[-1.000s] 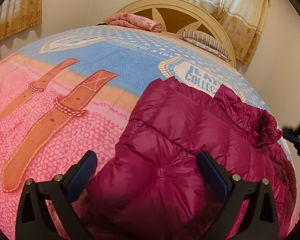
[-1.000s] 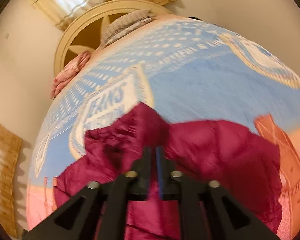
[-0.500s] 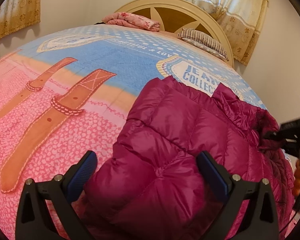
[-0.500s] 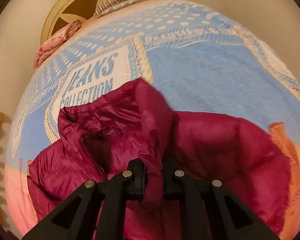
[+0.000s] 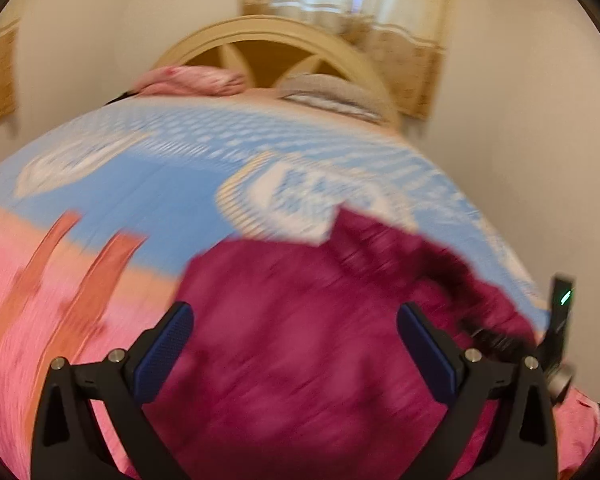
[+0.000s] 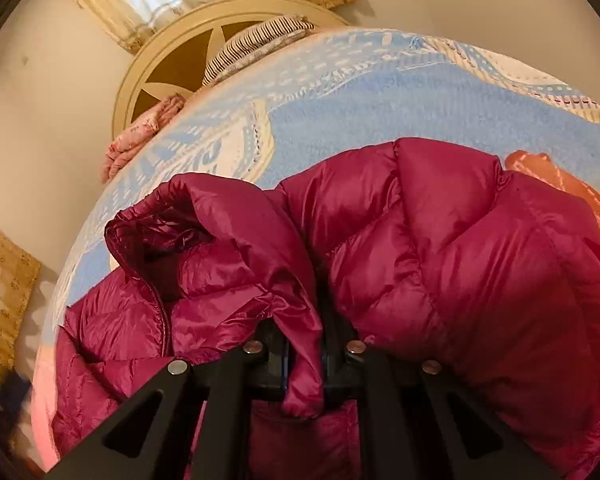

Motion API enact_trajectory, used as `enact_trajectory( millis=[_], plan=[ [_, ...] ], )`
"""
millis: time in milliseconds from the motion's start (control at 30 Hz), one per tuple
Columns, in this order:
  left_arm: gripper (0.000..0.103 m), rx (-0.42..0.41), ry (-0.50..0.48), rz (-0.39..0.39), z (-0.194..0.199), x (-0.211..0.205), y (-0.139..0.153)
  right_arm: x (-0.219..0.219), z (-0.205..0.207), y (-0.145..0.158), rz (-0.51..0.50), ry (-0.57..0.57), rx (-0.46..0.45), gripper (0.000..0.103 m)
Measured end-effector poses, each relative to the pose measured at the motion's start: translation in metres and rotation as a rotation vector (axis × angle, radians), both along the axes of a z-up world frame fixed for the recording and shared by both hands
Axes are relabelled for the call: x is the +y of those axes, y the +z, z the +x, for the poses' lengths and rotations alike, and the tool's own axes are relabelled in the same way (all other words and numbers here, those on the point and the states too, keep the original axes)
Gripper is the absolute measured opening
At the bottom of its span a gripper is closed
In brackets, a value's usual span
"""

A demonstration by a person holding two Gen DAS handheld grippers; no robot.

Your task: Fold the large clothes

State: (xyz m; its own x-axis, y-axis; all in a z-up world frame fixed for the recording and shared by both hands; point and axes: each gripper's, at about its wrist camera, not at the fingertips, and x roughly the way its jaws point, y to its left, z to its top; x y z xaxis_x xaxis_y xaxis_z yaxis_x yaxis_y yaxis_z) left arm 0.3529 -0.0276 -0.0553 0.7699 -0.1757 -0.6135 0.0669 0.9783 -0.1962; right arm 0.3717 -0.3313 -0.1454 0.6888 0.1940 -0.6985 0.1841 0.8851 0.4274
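A magenta quilted puffer jacket (image 6: 460, 264) lies on the bed, folded over itself. My right gripper (image 6: 305, 344) is shut on a flap of the jacket near its collar, the fabric pinched between the black fingers and hanging over them. The zipper edge (image 6: 156, 300) and open collar show to the left. In the blurred left wrist view the same jacket (image 5: 300, 340) fills the lower middle. My left gripper (image 5: 292, 344) hovers above it, wide open, with nothing pressed between its blue pads (image 5: 164, 352). The right gripper's body (image 5: 560, 320) shows at the far right edge.
The bed carries a blue, pink and orange patterned cover (image 6: 380, 92). At its head stand a cream arched headboard (image 6: 188, 52), a striped pillow (image 6: 256, 40) and a folded pink cloth (image 6: 140, 136). Curtains (image 5: 340, 0) hang behind. A wall runs close along the bed's side.
My right gripper closed on the jacket's collar flap and sank toward the bed. My left gripper rose and tilted up, still open, so the jacket now sits lower in its view.
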Motion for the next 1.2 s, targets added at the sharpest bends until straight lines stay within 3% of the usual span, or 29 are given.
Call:
enact_trajectory(
  millis=[133, 233, 333, 367, 400, 433, 500, 567, 600, 667, 800, 933, 1067, 1133, 1200],
  plan=[
    [0.103, 0.044, -0.116, 0.106, 0.048, -0.066, 0.003, -0.006, -0.004, -0.002, 0.057, -0.003, -0.020, 0.009],
    [0.103, 0.057, -0.120, 0.219, 0.076, -0.114, -0.014, -0.006, 0.000, -0.006, 0.077, -0.004, -0.029, 0.009],
    [0.103, 0.123, -0.065, 0.334, 0.106, -0.140, -0.041, -0.009, 0.000, -0.008, 0.100, -0.003, -0.036, 0.009],
    [0.098, 0.146, -0.036, 0.367, 0.116, -0.142, -0.049, -0.011, 0.000, -0.009, 0.105, -0.002, -0.037, 0.009],
    [0.080, 0.171, 0.008, 0.388, 0.125, -0.137, -0.054, -0.012, 0.001, -0.009, 0.110, -0.002, -0.039, 0.009],
    [0.072, 0.200, 0.042, 0.376, 0.130, -0.129, -0.056, -0.012, 0.001, -0.009, 0.113, -0.002, -0.040, 0.009],
    [0.040, 0.254, 0.073, 0.221, 0.136, -0.098, -0.057, -0.013, 0.001, -0.010, 0.119, 0.000, -0.042, 0.009],
    [0.024, 0.290, 0.076, 0.131, 0.132, -0.076, -0.058, -0.014, 0.001, -0.011, 0.127, 0.000, -0.043, 0.009],
    [0.021, 0.286, 0.072, 0.124, 0.124, -0.069, -0.057, -0.015, 0.001, -0.011, 0.129, 0.001, -0.044, 0.009],
    [0.019, 0.250, 0.072, 0.114, 0.100, -0.062, -0.049, -0.014, 0.001, -0.011, 0.127, 0.001, -0.043, 0.009],
    [0.019, 0.232, 0.118, 0.008, 0.057, -0.039, -0.044, -0.016, 0.002, -0.011, 0.126, 0.001, -0.041, 0.009],
    [0.024, 0.262, 0.127, 0.001, 0.052, -0.032, -0.060, -0.016, 0.002, -0.012, 0.124, 0.002, -0.040, 0.009],
    [0.026, 0.265, 0.140, -0.055, 0.043, -0.025, -0.076, -0.017, 0.002, -0.012, 0.125, 0.002, -0.040, 0.009],
    [0.027, 0.239, 0.137, -0.102, 0.041, -0.020, -0.083, -0.016, 0.002, -0.012, 0.129, 0.003, -0.040, 0.009],
    [0.027, 0.218, 0.147, -0.214, 0.040, -0.007, -0.090, -0.018, 0.001, -0.013, 0.159, 0.008, -0.046, 0.012]
  ],
)
